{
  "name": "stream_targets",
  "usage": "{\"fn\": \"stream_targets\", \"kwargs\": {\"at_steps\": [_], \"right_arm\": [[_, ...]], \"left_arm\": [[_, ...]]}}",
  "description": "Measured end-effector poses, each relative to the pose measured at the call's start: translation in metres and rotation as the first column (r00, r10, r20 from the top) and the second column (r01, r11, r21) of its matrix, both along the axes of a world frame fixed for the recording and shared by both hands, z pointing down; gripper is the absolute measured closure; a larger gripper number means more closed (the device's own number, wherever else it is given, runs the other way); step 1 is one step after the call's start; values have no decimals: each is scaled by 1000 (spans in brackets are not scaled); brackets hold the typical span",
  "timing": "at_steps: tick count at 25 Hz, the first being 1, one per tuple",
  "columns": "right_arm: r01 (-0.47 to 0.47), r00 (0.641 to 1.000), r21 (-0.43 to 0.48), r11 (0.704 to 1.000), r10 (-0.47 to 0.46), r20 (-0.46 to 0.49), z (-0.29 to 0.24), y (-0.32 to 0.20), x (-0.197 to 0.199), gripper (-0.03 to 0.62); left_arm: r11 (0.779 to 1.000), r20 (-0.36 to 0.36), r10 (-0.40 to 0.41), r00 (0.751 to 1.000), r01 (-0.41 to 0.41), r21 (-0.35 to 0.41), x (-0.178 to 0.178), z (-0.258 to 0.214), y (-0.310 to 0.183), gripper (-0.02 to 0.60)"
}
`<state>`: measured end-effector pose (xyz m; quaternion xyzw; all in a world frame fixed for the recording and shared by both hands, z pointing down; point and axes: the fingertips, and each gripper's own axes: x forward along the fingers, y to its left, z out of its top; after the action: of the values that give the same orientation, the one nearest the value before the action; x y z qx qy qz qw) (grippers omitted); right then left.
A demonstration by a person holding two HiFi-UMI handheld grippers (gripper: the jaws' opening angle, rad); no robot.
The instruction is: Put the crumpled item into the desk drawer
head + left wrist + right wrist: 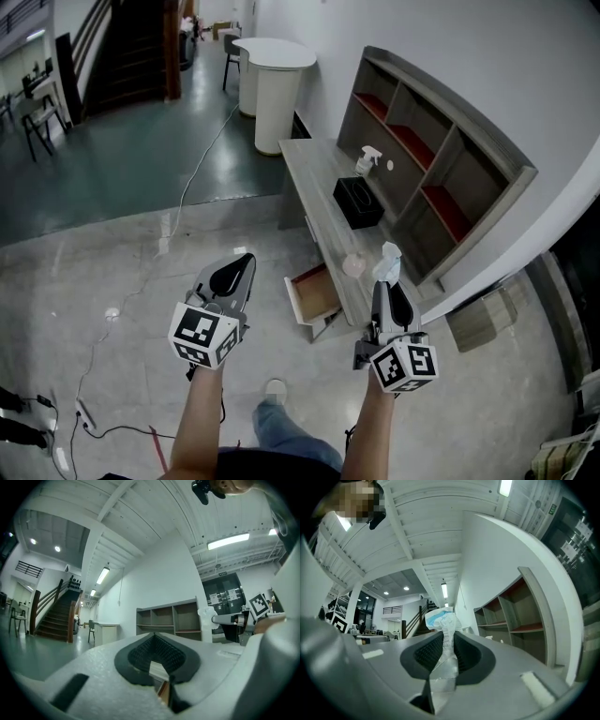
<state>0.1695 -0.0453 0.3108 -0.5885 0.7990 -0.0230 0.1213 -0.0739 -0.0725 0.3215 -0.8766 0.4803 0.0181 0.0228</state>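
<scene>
My right gripper (385,281) is shut on a crumpled white wrapper with blue print (388,260), which sticks up past the fingertips. It hangs over the near end of the grey desk (317,176), to the right of the open drawer (315,294). In the right gripper view the wrapper (442,619) is pinched between the black pads of that gripper (444,637). My left gripper (246,261) is shut and holds nothing, over the floor to the left of the drawer. In its own view the left gripper (153,638) points toward the desk; the wrapper (206,616) shows at the right.
On the desk stand a black box (357,202), a white spray bottle (366,160) and a small pinkish round thing (353,265). A grey shelf unit with red boards (427,169) lines the wall behind. A white round counter (275,89) stands beyond; cables (122,309) lie on the floor.
</scene>
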Motion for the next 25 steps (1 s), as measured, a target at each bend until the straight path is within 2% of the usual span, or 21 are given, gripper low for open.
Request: {"fn": "stream_targets", "kwargs": {"at_steps": [8,12,17,22,25], "right_arm": [[19,1000,-38,999,-19,-16,12,-118,17,513],[24,1000,-81,996,-25,-13,35,-159,20,513],[15,1000,-157,987,-19,-20,66,-192,11,513],[-23,999,-267,963,10,-51,118,-221,-1,513],[-40,998,-356,934,17,-66,165,-234,-13,513]], "left_arm": [[999,-13,-34,999,33,-41,14,16,-114,577],[996,4,-28,1000,28,-80,25,37,-147,577],[991,9,-28,1000,29,-127,23,59,-179,577],[983,10,1,1000,1,-184,26,93,-211,577],[970,10,24,1000,-21,-244,32,127,-222,577]]}}
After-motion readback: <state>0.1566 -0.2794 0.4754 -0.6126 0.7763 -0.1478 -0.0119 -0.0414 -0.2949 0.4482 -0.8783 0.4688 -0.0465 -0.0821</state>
